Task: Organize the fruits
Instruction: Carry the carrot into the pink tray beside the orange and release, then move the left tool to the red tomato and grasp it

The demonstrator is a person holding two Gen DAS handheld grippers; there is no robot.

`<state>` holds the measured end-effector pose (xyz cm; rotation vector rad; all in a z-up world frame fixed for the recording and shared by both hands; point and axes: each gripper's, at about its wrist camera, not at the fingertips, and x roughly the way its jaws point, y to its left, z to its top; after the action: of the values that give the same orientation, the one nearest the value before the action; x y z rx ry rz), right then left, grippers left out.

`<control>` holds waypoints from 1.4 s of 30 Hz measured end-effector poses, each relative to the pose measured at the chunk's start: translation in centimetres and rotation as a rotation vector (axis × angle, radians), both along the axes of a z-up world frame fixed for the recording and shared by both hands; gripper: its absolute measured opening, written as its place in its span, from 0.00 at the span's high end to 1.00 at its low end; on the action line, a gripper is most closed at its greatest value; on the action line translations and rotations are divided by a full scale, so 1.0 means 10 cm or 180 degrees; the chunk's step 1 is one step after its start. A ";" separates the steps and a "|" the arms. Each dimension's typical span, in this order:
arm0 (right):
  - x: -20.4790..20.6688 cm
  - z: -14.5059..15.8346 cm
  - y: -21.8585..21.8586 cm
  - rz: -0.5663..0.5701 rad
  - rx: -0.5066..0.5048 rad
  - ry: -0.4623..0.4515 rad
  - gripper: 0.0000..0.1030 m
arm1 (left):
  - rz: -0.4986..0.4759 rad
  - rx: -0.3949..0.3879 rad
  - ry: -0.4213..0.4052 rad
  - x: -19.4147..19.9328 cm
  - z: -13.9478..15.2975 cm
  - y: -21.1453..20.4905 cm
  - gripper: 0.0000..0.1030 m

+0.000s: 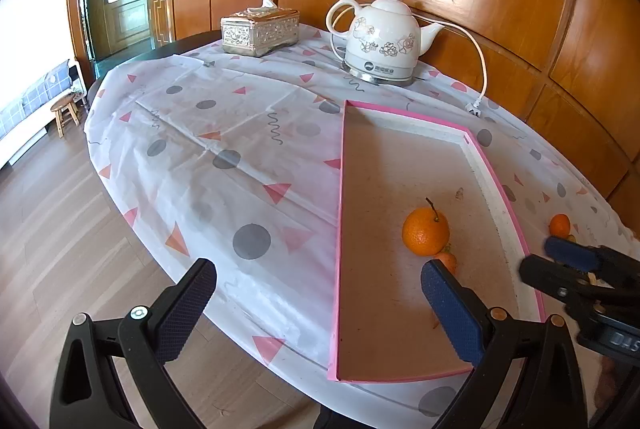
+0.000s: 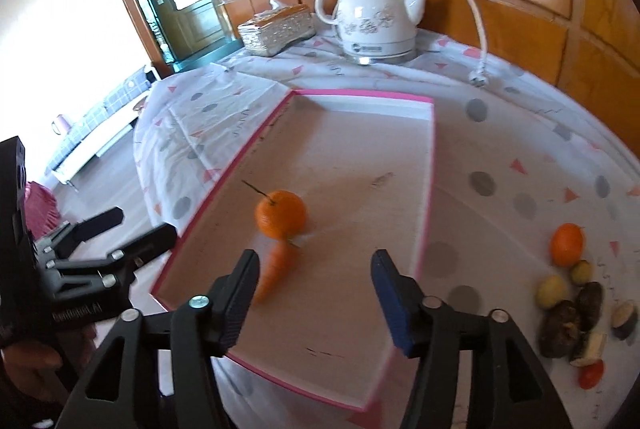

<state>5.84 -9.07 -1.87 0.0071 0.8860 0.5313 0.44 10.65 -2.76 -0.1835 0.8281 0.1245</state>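
A shallow pink-rimmed tray (image 1: 340, 189) (image 2: 430, 169) lies on the patterned tablecloth. Inside it sits an orange with a stem (image 1: 425, 232) (image 2: 281, 214), and a small carrot (image 2: 276, 269) (image 1: 448, 260) lies just in front of it, blurred. My right gripper (image 2: 316, 257) hangs over the tray with its jaws apart; the carrot is by the left finger and not pressed. My left gripper (image 1: 316, 273) is wide open over the tray's left rim with nothing in it. A second orange (image 2: 567, 244) (image 1: 559, 225) rests on the cloth to the right of the tray.
Right of the tray lies a pile of small fruits (image 2: 568, 313) with a red cherry tomato (image 2: 591, 375). At the back stand a white kettle (image 1: 382, 37), its cord and plug (image 1: 475, 108), and a tissue box (image 1: 260, 29). The table edge drops to wooden floor on the left.
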 end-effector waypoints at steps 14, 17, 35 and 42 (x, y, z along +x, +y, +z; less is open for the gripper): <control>-0.20 0.02 -0.81 -0.0482 -0.0266 -0.0084 0.31 | -0.0167 0.0012 -0.0093 -0.03 0.03 -0.12 0.00; -0.22 0.00 -0.97 -0.0576 -0.0339 -0.0072 0.30 | -0.0201 0.0029 -0.0106 -0.04 0.04 -0.15 0.00; -0.40 -0.08 -2.05 -0.1181 -0.0644 0.0091 0.30 | -0.0275 0.0053 -0.0113 -0.05 0.04 -0.23 0.00; -0.44 -0.09 -2.43 -0.1454 -0.0679 0.0185 0.30 | -0.0385 0.0076 -0.0143 -0.05 0.07 -0.31 0.00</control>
<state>1.45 -33.38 -2.81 0.0301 0.9583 0.0097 -0.06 7.53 -2.03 -0.1128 0.7906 0.0167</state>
